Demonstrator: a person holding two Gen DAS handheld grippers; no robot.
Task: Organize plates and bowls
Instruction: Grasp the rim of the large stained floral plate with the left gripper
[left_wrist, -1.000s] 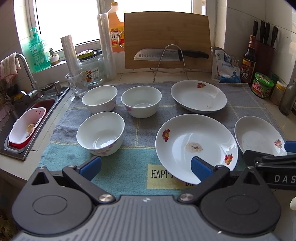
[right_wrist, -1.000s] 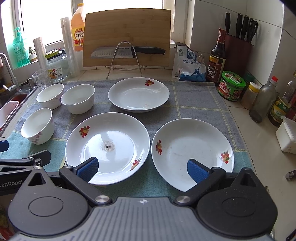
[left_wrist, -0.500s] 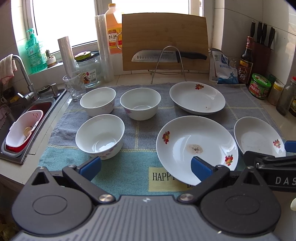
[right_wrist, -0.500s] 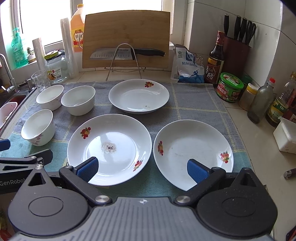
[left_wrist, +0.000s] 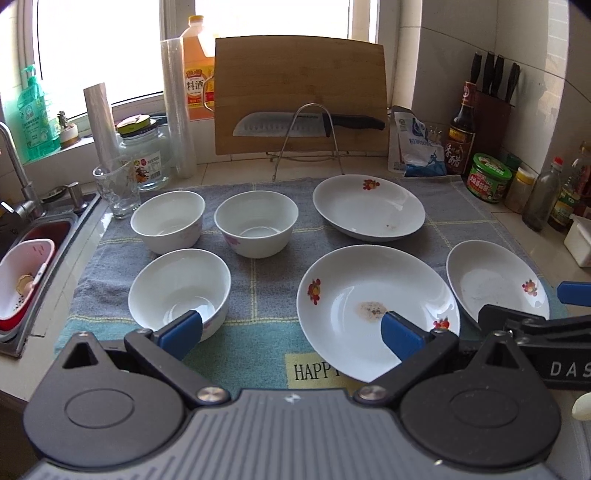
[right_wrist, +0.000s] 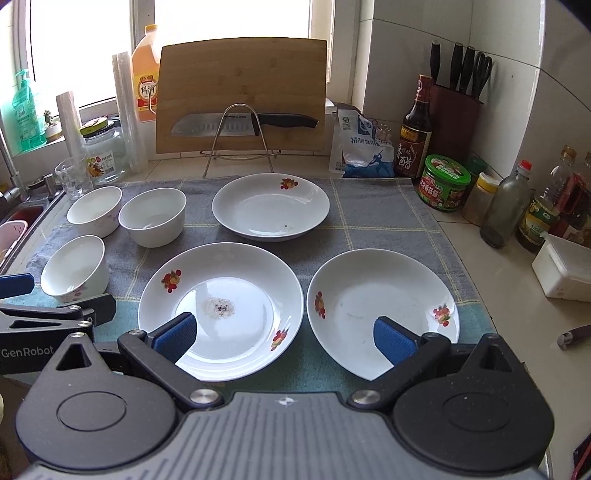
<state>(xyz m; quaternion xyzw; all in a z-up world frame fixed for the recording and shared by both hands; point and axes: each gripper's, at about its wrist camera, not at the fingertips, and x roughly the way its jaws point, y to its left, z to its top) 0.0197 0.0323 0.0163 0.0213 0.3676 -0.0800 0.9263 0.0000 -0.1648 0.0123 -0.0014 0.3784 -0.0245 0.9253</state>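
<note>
Three white bowls and three white flowered plates lie on a grey-blue towel (left_wrist: 266, 273). The near bowl (left_wrist: 179, 286) and two far bowls (left_wrist: 168, 219) (left_wrist: 256, 221) sit at the left. The stained middle plate (right_wrist: 221, 306), the far plate (right_wrist: 271, 206) and the right plate (right_wrist: 382, 306) sit at the right. My left gripper (left_wrist: 291, 330) is open and empty, above the towel's front edge between near bowl and middle plate. My right gripper (right_wrist: 284, 338) is open and empty, in front of the middle and right plates.
A sink (left_wrist: 33, 266) with a pink basket lies at the left. A glass (left_wrist: 116, 186), jar, cutting board (left_wrist: 301, 96) and knife stand behind the towel. Bottles, a green jar (right_wrist: 445, 182), knife block and a white box (right_wrist: 563, 271) line the right side.
Both views have shifted slightly; the dishes sit a little lower and closer to the fingers in the frames. Both grippers stay open. No dish has moved.
</note>
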